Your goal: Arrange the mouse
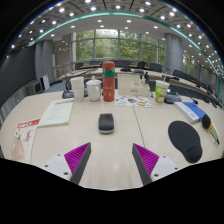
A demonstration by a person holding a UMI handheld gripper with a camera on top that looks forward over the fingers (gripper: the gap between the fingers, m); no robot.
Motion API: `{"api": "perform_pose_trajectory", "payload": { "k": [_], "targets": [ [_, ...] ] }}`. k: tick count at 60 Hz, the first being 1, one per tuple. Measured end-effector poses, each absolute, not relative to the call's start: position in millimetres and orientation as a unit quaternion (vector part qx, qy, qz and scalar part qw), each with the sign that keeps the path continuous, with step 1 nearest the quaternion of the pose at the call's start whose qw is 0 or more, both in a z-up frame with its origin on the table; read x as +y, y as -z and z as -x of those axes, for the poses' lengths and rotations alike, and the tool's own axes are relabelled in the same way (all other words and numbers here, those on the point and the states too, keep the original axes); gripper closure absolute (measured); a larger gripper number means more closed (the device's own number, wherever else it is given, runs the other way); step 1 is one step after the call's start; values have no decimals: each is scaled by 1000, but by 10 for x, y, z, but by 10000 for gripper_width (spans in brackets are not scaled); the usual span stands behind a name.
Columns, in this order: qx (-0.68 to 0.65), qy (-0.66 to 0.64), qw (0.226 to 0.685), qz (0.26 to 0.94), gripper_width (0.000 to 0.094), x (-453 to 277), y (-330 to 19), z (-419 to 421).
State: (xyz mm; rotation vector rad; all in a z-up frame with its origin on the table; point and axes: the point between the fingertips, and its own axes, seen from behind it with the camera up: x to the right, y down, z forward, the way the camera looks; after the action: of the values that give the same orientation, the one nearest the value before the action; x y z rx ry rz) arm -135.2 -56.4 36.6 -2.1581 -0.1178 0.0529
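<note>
A dark grey mouse lies on the pale table, straight ahead of my fingers and well beyond them. A black mouse pad lies to the right of it, near the table's right edge. My gripper is open, its two purple pads wide apart with only bare table between them. Nothing is held.
Behind the mouse stand an orange-red bottle, a white cup and a dark cup. An open book and papers lie to the left. A yellow box and a blue book lie to the right.
</note>
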Motion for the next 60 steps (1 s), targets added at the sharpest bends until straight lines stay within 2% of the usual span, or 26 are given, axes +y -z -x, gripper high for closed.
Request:
{"api": "perform_pose_trajectory", "payload": {
  "k": [9, 19, 26, 32, 42, 47, 52, 60],
  "targets": [
    [-50, -14, 470, 881, 97, 179, -184, 1543],
    [-62, -4, 459, 886, 131, 686, 16, 1641],
    [-70, -3, 448, 891, 264, 874, 118, 1714],
    [-59, -11, 445, 893, 444, 970, 130, 1754],
    [-66, -9, 441, 895, 553, 1003, 135, 1782],
    [-72, -14, 442, 894, 603, 997, 130, 1804],
    [-85, -10, 448, 890, 609, 979, 60, 1804],
    [-83, -28, 477, 875, 611, 915, -423, 1775]
  ]
}}
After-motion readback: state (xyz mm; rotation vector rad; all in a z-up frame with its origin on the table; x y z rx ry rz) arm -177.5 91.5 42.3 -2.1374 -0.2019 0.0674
